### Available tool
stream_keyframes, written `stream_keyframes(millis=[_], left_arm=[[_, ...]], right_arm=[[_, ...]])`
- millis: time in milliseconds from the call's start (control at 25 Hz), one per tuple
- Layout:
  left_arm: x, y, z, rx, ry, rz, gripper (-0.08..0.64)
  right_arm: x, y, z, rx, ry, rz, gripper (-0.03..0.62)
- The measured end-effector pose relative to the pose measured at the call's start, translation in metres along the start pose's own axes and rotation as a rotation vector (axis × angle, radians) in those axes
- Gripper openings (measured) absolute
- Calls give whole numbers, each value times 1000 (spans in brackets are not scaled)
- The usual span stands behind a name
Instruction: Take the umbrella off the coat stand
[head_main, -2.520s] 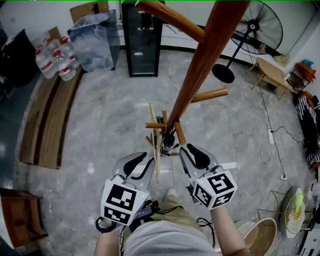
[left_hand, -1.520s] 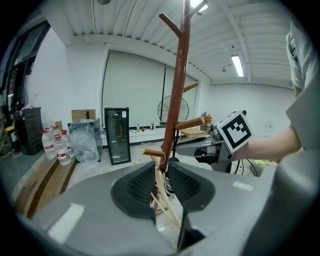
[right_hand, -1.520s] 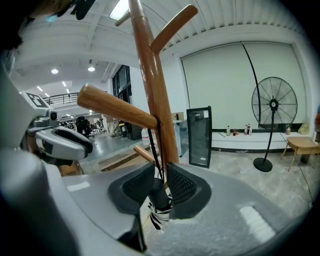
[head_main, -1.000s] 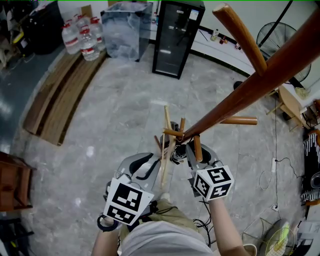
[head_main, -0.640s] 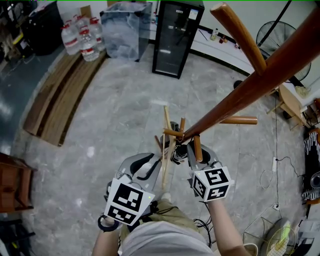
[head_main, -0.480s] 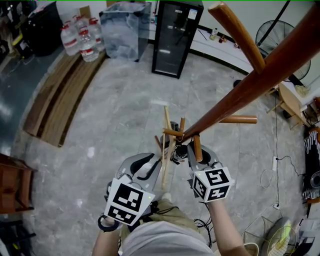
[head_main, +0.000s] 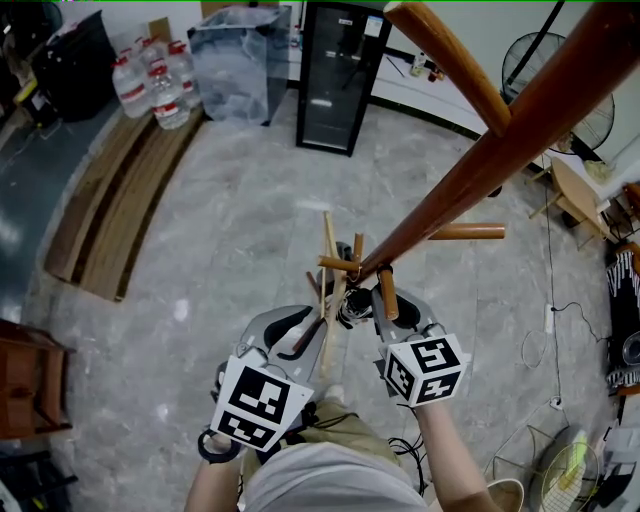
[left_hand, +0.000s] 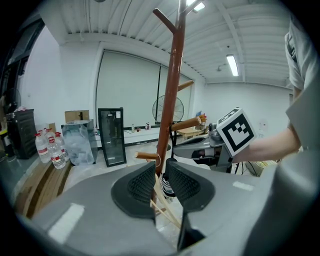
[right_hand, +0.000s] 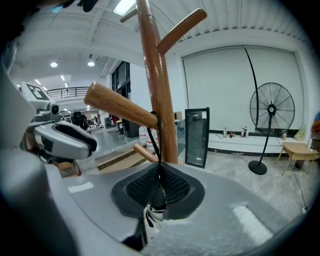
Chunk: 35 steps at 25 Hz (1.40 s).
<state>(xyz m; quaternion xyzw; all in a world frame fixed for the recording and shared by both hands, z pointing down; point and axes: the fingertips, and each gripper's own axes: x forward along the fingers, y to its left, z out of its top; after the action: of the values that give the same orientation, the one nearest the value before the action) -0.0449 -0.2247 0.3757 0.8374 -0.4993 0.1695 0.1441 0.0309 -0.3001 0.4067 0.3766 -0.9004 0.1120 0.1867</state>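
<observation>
The umbrella (head_main: 349, 306) is hanging by its black strap (right_hand: 155, 141) from a peg (right_hand: 117, 106) of the coat stand (head_main: 470, 160), toward the head view's 6 o'clock. The right gripper (right_hand: 159, 176) is clamping its fingers on the umbrella's top. At the umbrella's 8 o'clock, the left gripper (left_hand: 160, 172) is holding its fingers narrowly apart, gripping nothing.

Grey left gripper (head_main: 290, 328) and right gripper (head_main: 388, 303), black ribbed pads (left_hand: 140, 187), black-white marker cubes (head_main: 250, 405); pale shirt (head_main: 320, 482), perhaps olive trousers (head_main: 345, 425).
</observation>
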Motion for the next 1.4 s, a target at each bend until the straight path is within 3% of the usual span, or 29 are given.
stream_keyframes(millis=[520, 1400], left_arm=[[5, -12, 11, 50, -23, -72, 95], [8, -56, 34, 170, -68, -260, 95]], right_arm=[[-19, 6, 14, 0, -42, -34, 9], [-69, 29, 35, 12, -125, -119, 9]])
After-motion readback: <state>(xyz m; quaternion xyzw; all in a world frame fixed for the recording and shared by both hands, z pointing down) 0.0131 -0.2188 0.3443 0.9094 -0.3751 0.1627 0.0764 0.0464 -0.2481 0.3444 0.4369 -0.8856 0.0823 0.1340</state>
